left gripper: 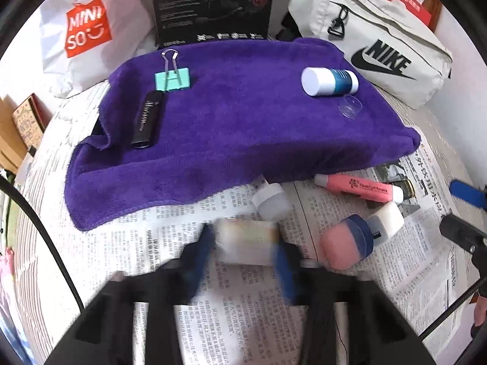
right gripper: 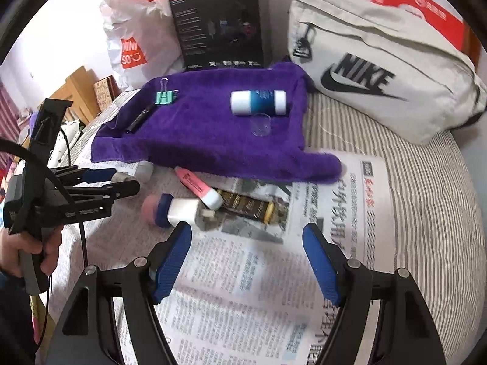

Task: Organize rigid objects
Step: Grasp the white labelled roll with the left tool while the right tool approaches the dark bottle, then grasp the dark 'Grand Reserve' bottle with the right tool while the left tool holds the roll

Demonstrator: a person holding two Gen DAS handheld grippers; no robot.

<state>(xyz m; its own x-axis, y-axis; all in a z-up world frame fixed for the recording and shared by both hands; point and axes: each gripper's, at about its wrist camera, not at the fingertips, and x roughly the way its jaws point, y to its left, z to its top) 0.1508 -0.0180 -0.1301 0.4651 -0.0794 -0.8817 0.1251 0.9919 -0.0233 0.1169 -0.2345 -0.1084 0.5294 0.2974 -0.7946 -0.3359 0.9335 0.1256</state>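
Note:
In the left wrist view my left gripper [left gripper: 243,238] is shut on a pale, whitish block [left gripper: 246,234] lying on the newspaper, one blurred blue pad at each end. The right wrist view shows that gripper [right gripper: 124,179] low at the left, held by a hand. My right gripper [right gripper: 246,231] stands open over the newspaper with nothing between its fingers. Just beyond its left finger lie a white charger plug [right gripper: 185,213], a pink-and-blue cylinder [right gripper: 158,208], a pink highlighter [right gripper: 197,187] and a black-and-gold tube [right gripper: 246,206]. A small white jar [left gripper: 272,200] sits by the towel's edge.
A purple towel [left gripper: 243,127] carries a mint binder clip [left gripper: 173,80], a black tube [left gripper: 147,120], a white-and-blue bottle [left gripper: 328,81] and a clear cap [left gripper: 350,108]. Behind it stand a black box [left gripper: 213,6], a white shopping bag [left gripper: 85,27] and a Nike pouch [left gripper: 380,45].

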